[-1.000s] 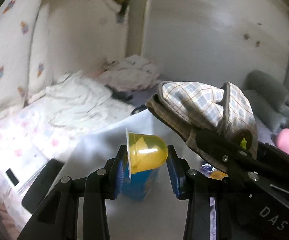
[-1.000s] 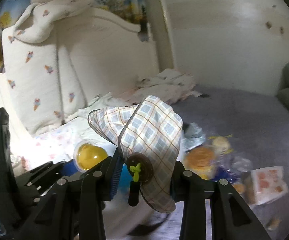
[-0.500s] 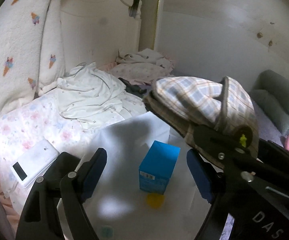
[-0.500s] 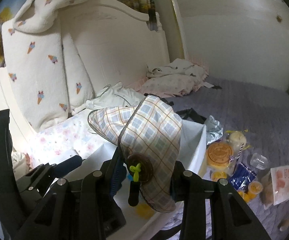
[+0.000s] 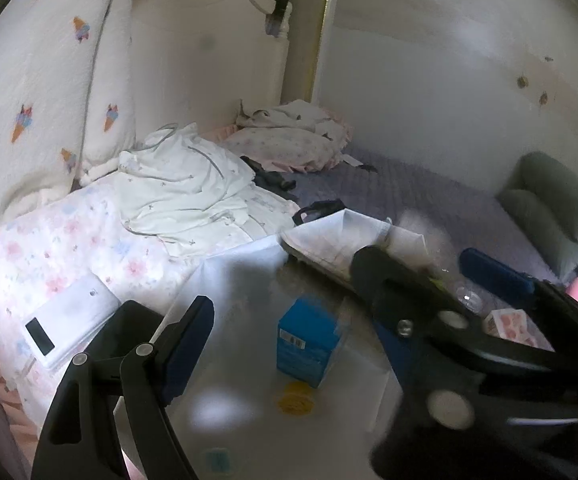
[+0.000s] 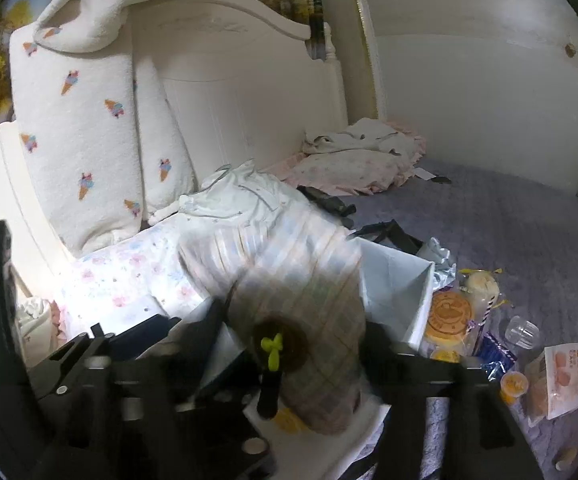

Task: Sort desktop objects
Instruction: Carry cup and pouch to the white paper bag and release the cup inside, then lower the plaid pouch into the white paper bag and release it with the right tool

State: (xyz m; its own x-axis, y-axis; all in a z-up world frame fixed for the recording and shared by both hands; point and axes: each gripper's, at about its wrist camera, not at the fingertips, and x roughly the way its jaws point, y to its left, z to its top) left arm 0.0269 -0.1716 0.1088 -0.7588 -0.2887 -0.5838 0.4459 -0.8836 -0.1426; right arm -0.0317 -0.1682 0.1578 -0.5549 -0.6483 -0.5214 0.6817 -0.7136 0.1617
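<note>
A white box (image 5: 245, 264) stands on the bed. Inside it are a blue carton (image 5: 309, 340) and a yellow jelly cup (image 5: 296, 399) lying on the box floor. My left gripper (image 5: 289, 344) is open and empty above the box. My right gripper (image 6: 293, 344) is open, and the plaid cap (image 6: 309, 312) with a brown button and green sprout is blurred between its fingers, falling into the box (image 6: 393, 280). The right gripper (image 5: 441, 312) crosses the left wrist view over the box.
Snack packets (image 6: 449, 312), small jelly cups (image 6: 513, 386) and a clear cup (image 6: 523, 332) lie on the purple bedspread right of the box. A white power bank (image 5: 65, 316) lies at the left. Pillows and crumpled clothes (image 5: 185, 184) lie toward the headboard.
My left gripper opened and dropped the yellow jelly cup into the box beside the blue carton. My right gripper has now opened and the plaid cap is dropping from it.
</note>
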